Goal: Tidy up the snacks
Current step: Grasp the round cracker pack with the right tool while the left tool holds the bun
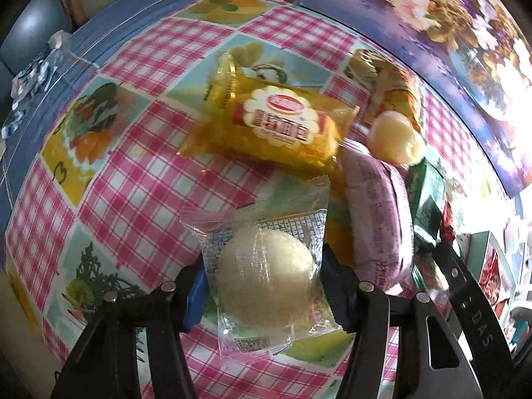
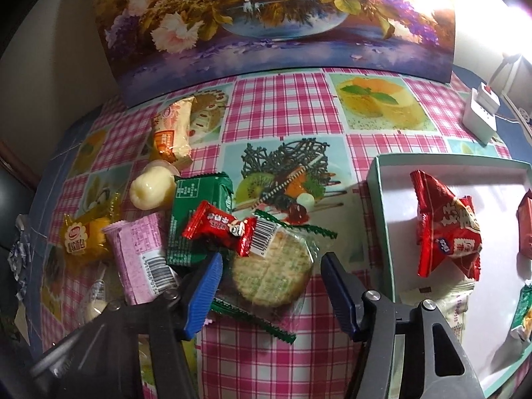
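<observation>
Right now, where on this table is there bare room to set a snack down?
Free: the tablecloth between the flower picture and the snack pile, and the box floor above its red packet. Crowded: the pile around the green packet and round cracker.

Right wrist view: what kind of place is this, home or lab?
Likely a home dining table: a pink checked tablecloth printed with desserts, a floral painting leaning at the back, and a white power strip beside the snack box.
</observation>
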